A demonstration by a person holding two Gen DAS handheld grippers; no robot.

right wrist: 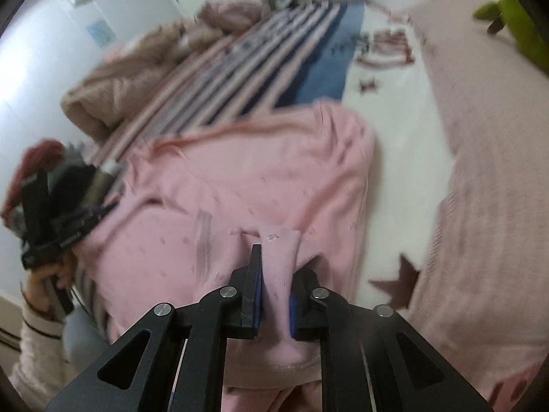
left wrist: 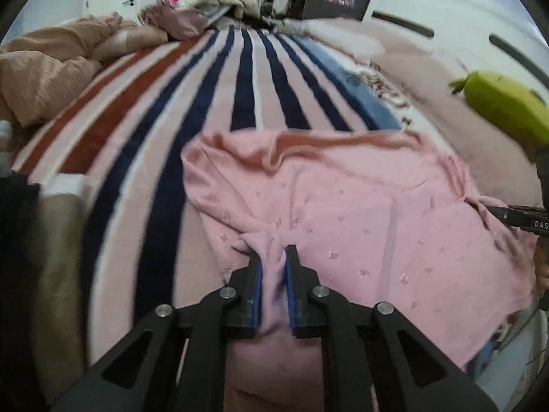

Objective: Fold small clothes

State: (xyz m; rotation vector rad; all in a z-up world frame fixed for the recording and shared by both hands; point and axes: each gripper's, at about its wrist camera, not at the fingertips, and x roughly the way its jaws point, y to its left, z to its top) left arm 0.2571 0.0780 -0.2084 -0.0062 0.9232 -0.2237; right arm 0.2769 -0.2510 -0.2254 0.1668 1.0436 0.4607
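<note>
Pink top (left wrist: 343,206) on the striped blanket (left wrist: 240,86), pinched by both left gripper (left wrist: 274,257) and right gripper (right wrist: 276,261), mid-fold; next, lay it flat.

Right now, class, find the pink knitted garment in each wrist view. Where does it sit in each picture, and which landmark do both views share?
Left wrist view: the pink knitted garment fills the centre and right, a pinch of it in the left gripper.
Right wrist view: the garment fills the centre, a fold of it in the right gripper.
Shared landmark: the navy-and-pink striped blanket behind it.
</note>
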